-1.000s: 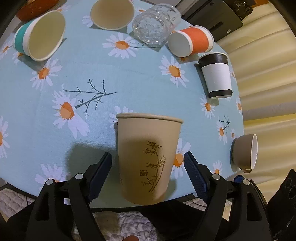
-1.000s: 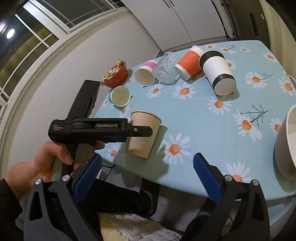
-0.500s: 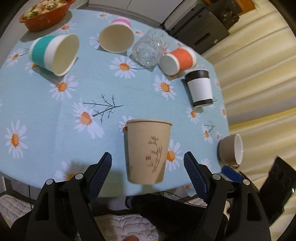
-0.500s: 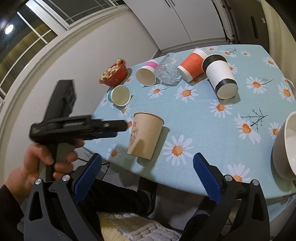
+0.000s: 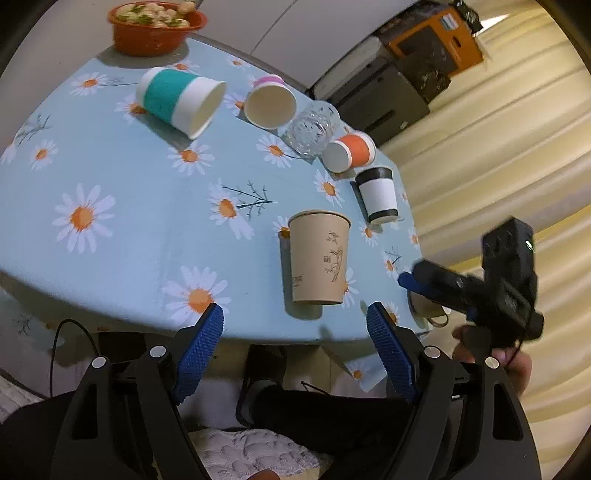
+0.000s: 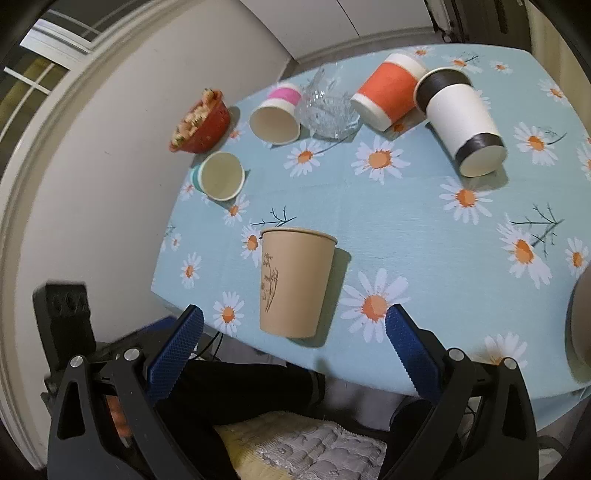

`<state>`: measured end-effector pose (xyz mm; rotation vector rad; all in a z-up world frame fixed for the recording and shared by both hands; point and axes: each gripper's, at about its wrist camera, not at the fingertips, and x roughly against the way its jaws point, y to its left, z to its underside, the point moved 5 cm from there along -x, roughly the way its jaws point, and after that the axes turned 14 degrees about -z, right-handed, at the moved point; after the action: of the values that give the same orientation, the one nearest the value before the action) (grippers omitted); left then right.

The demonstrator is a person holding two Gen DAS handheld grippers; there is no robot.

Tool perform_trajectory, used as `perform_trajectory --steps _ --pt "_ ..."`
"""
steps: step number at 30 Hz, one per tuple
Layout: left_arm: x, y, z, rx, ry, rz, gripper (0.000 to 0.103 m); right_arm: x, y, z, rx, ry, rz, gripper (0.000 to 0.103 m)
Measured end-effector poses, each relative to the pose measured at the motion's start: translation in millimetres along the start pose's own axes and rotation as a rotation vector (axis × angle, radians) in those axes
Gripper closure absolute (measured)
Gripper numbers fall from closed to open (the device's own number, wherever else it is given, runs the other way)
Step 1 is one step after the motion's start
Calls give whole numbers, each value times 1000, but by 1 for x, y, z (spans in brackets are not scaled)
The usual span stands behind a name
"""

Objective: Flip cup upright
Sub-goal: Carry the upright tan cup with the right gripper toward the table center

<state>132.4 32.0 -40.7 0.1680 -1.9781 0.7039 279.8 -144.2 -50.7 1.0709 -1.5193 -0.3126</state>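
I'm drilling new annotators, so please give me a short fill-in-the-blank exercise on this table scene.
1. The tan cup with the bamboo drawing stands ____ near the table edge.
2. The orange cup lies on its ____.
3. The red bowl holds ____.
4. Both grippers' jaws are ____ and hold nothing.

Missing words: upright; side; food; open
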Motion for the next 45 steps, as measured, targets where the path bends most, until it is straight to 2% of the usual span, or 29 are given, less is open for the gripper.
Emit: perform_trajectory --steps 4,9,15,19,21,29,33,45 --pt "2 13 12 26 -38 30 25 -21 0 -9 -17 54 48 5" --pt "5 27 21 23 -92 28 25 -46 -4 -14 -24 107 114 7" --pt "5 33 21 -2 -124 31 25 -68 -9 -17 -31 153 178 15" --pt "6 36 21 -17 -134 31 25 -74 -12 -21 -32 165 212 25" --pt "5 39 22 -11 -130 40 25 -76 -12 -23 -36 168 218 29" --pt "2 47 22 8 -113 56 25 -90 -12 -27 -45 189 235 34" --pt "0 47 23 6 -106 59 25 -95 -13 -26 -46 203 248 40" --pt "-2 52 22 12 -114 51 25 -85 2 -23 7 163 255 41"
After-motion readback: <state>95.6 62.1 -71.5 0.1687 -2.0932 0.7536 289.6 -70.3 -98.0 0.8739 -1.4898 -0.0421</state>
